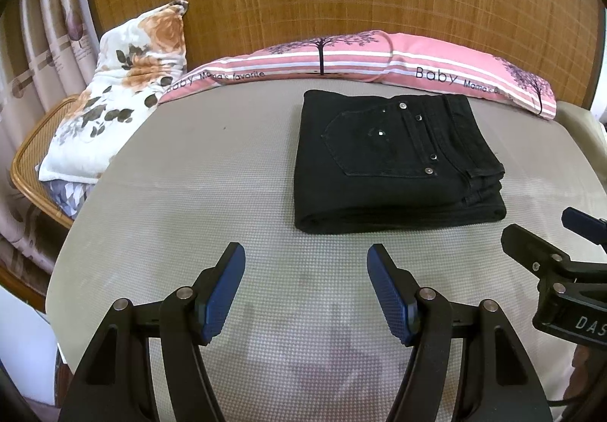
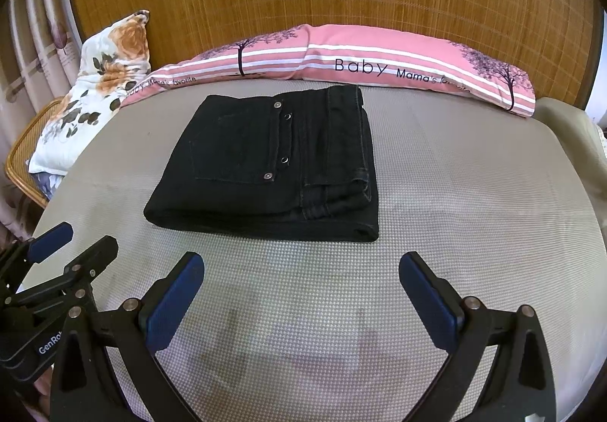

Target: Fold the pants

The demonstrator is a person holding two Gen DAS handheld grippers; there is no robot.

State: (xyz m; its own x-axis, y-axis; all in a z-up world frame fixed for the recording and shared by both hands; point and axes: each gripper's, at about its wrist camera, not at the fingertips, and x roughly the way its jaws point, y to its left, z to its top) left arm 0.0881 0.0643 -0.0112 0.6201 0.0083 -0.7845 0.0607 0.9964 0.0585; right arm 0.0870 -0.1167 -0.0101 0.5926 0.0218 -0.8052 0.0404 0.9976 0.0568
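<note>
- 2 pink pillows [image 1: 436,65] line the bed's far edge, a floral cushion [image 1: 121,88] leans at the left; nothing lies between grippers and garment.
- 1 pair of black pants [image 1: 394,160], folded into a compact stack, lies flat on the grey mattress [image 1: 212,186], waistband rightward, folded edge facing the grippers.
- Left gripper [image 1: 305,289] and right gripper [image 2: 301,300] hover near it, jaws spread, empty.

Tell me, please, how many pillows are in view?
2: the floral pillow leans at the bed's far left corner; the long pink pillow lies along the headboard. Others may be hidden.
</note>
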